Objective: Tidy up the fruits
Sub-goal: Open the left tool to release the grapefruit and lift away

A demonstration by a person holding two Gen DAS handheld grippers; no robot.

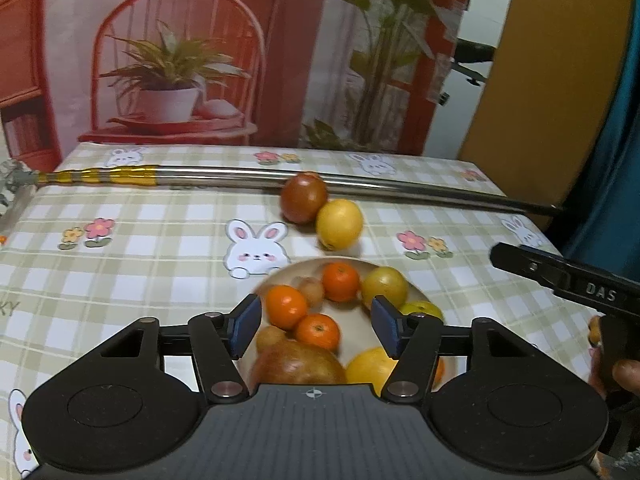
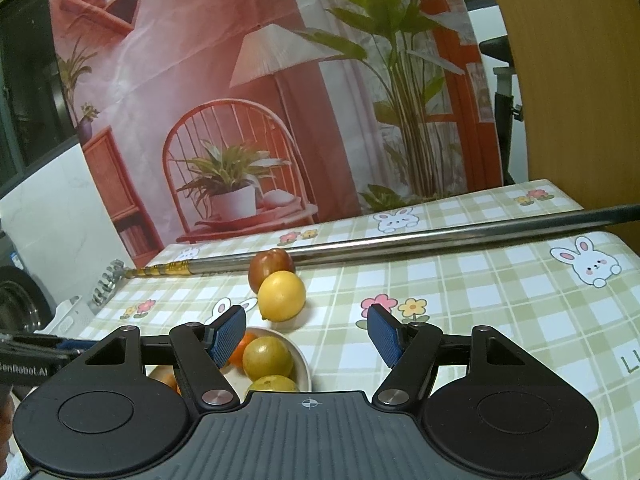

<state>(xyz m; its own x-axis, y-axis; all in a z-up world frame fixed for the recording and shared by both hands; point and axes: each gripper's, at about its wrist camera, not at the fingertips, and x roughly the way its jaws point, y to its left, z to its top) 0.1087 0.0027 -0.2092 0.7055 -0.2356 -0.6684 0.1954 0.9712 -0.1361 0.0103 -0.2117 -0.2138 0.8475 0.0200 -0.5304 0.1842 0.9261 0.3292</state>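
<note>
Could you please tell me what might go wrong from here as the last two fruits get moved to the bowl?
1. The yellow fruit and the reddish-brown fruit touch, so grasping one may roll the other, though the metal pole behind may stop it.
2. The bowl already looks crowded, so an added fruit could roll out.
3. The open left gripper hangs over the bowl and may block the open right gripper.
</note>
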